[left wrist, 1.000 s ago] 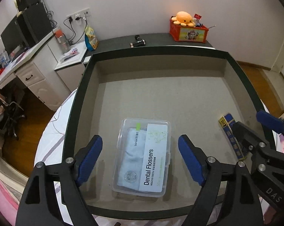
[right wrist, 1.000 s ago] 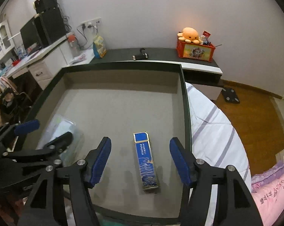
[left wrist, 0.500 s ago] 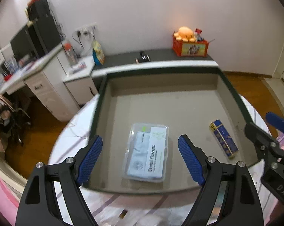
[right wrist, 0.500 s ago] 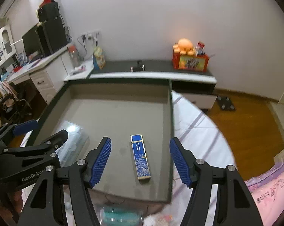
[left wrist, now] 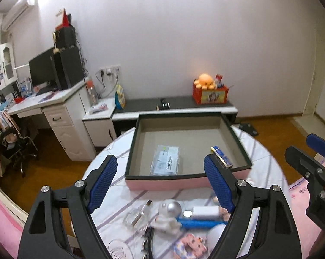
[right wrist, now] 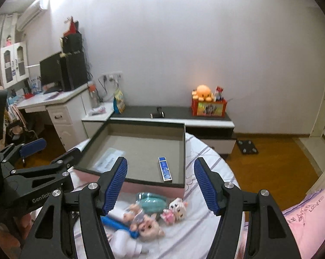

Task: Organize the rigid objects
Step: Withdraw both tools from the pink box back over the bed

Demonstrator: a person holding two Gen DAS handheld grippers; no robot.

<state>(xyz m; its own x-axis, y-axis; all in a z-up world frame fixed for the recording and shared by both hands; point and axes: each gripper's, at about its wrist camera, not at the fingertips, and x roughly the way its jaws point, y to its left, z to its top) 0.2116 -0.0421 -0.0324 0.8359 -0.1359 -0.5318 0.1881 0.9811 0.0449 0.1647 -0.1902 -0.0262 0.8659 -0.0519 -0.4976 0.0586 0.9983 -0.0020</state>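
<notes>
A pink-sided open box [left wrist: 162, 182] with a dark rim [right wrist: 149, 182] stands on the round table. Inside lie a clear dental flosser case [left wrist: 165, 163] [right wrist: 108, 160] and a blue slim box [left wrist: 221, 156] [right wrist: 165, 169]. My left gripper [left wrist: 160, 185] is open and empty, held above the table in front of the box. My right gripper [right wrist: 160, 186] is open and empty, to its right. Loose items lie below them: a small glass bottle [left wrist: 138, 214], a silver-headed white figure [left wrist: 168, 214], a blue pen [left wrist: 197, 224] [right wrist: 117, 224], a white adapter [left wrist: 202, 211], a pig doll [right wrist: 148, 226], a teal case [right wrist: 151, 200], a pixel toy [right wrist: 175, 210].
The table has a white striped cloth [left wrist: 119, 185]. Pink bedding [right wrist: 309, 213] lies at right. Behind stand a dark-topped low cabinet [left wrist: 179, 104] with an orange toy box [left wrist: 210, 92], and a white desk [left wrist: 50, 108] at left. Wooden floor surrounds the table.
Both grippers have pulled back and up from inside the box, so the whole box and the loose items in front of it have come into view. Both stay open and empty.
</notes>
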